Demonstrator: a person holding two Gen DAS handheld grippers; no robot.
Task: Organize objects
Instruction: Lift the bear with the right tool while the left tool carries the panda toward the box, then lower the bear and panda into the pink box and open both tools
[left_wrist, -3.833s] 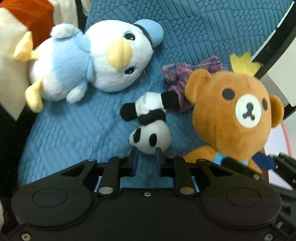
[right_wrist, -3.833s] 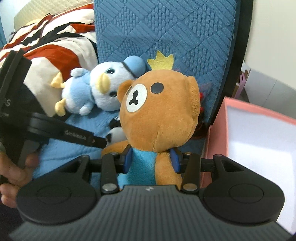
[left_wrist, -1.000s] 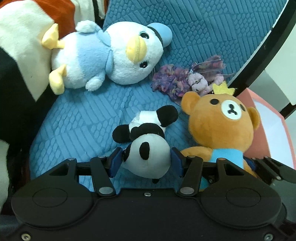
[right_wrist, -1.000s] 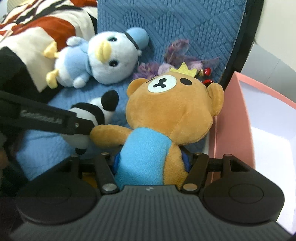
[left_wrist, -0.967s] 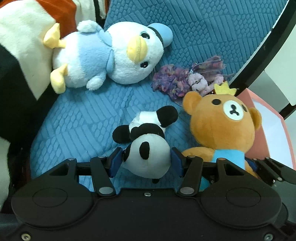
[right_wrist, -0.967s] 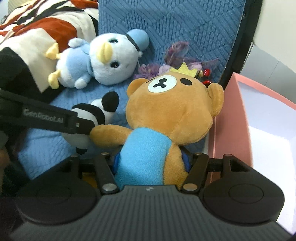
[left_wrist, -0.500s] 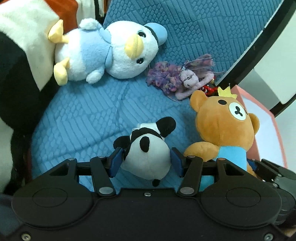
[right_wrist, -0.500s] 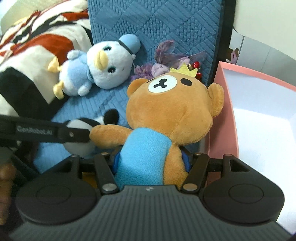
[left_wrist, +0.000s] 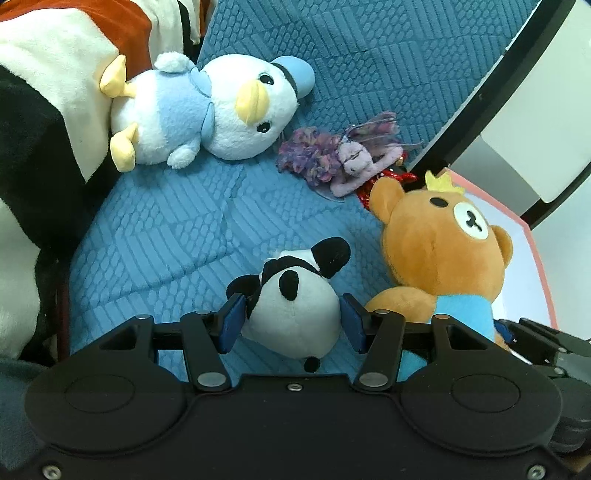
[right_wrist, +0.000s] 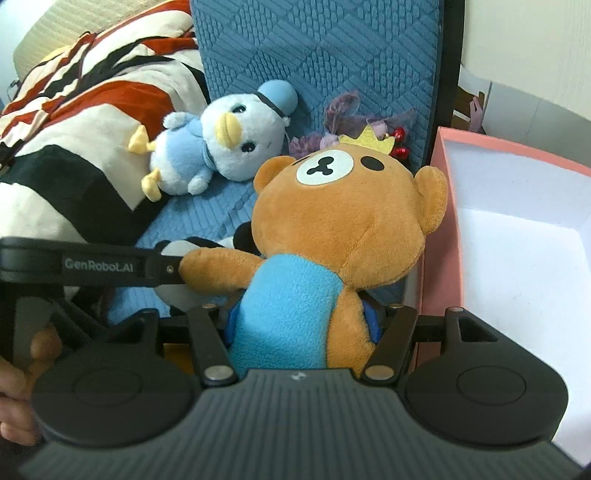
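Here the left hand-held gripper has its two blue pads pressed against the sides of a small black-and-white plush panda, closed only as far as the toy's round body allows. The panda sits near the camera on a blue quilted cushion, its black ears pointing toward the far side.

Just right of it, the right hand-held gripper is clamped on the lower body of a brown plush bear with a light-blue shirt and a yellow felt crown. The bear's left arm reaches toward the panda, which is mostly hidden behind the left gripper's black finger in the right wrist view. The bear's head leans toward the far side, close to the wall of a pink cardboard box with a white inside, which stands at the right edge of the cushion.

Farther back on the left, a white-and-light-blue plush penguin with a yellow beak and a blue cap lies on its side against the cushion's upright back. Between it and the bear lies a small purple doll with fuzzy yarn hair, with red beads beside it. A red, white and black striped blanket fills the left.
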